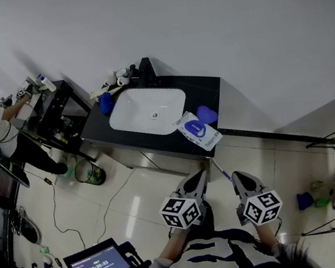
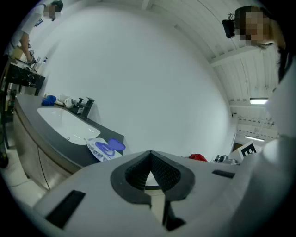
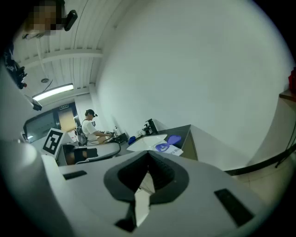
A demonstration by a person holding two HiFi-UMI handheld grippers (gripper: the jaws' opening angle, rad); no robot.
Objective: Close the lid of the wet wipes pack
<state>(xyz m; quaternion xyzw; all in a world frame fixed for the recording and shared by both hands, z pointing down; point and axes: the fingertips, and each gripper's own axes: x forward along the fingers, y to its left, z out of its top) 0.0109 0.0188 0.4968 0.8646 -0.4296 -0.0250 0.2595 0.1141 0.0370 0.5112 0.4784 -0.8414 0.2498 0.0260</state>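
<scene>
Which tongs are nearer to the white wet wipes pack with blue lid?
Left, slightly. The left tongs hang in front of the white wet wipes pack; the right tongs, further right.

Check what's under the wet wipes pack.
The wet wipes pack lies on the dark countertop, right of the sink. Its front corner seems to overhang the edge. Whatever lies directly beneath is covered by the pack.

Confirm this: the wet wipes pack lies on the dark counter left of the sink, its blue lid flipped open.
Wrong side. The head view shows the wet wipes pack right of the sink, not left. It does lie on the dark counter, its blue lid flipped open.
</scene>
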